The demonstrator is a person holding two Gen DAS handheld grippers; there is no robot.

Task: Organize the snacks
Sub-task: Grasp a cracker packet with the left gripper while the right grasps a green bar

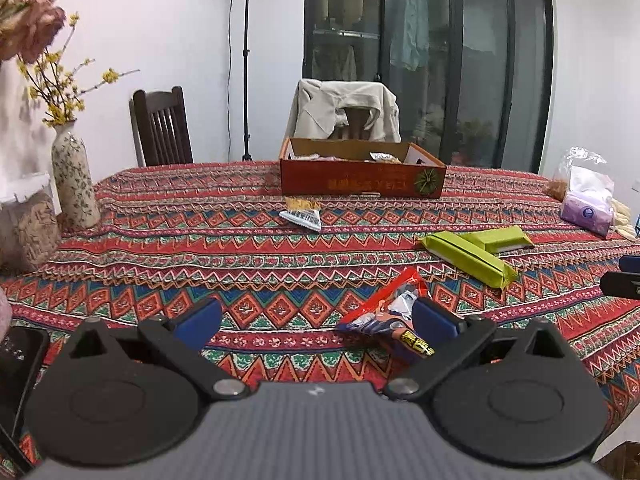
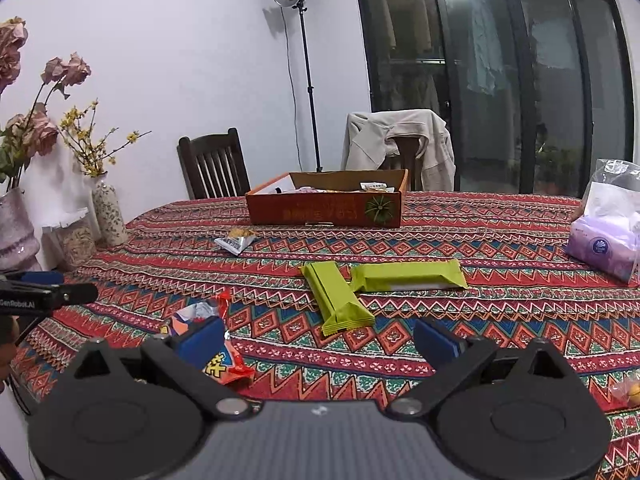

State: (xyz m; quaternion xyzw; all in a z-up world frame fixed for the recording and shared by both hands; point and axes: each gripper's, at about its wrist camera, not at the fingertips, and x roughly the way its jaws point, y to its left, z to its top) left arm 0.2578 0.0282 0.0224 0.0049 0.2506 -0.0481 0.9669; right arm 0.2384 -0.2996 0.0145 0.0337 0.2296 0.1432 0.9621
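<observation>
A red cardboard box [image 1: 362, 182] [image 2: 324, 210] with several snacks inside stands at the far middle of the patterned tablecloth. Two green snack packs [image 1: 468, 254] [image 2: 340, 298] lie crossed at one end. A red snack bag [image 1: 390, 306] [image 2: 208, 332] lies near the front. A small white-and-yellow packet [image 1: 302, 214] [image 2: 238, 240] lies before the box. My left gripper [image 1: 318, 320] stands open over the cloth, its right finger overlapping the red bag. My right gripper [image 2: 318, 338] stands open, nothing between its fingers, the green packs just beyond, the red bag by its left finger.
A floral vase [image 1: 74, 180] [image 2: 108, 212] and jars stand at the table's left edge. A purple tissue pack [image 1: 586, 210] [image 2: 604, 246] in a clear bag sits at the right. Two chairs [image 1: 162, 128] [image 2: 214, 164] stand behind the table, one draped with a jacket. A lamp stand [image 2: 306, 76] is behind.
</observation>
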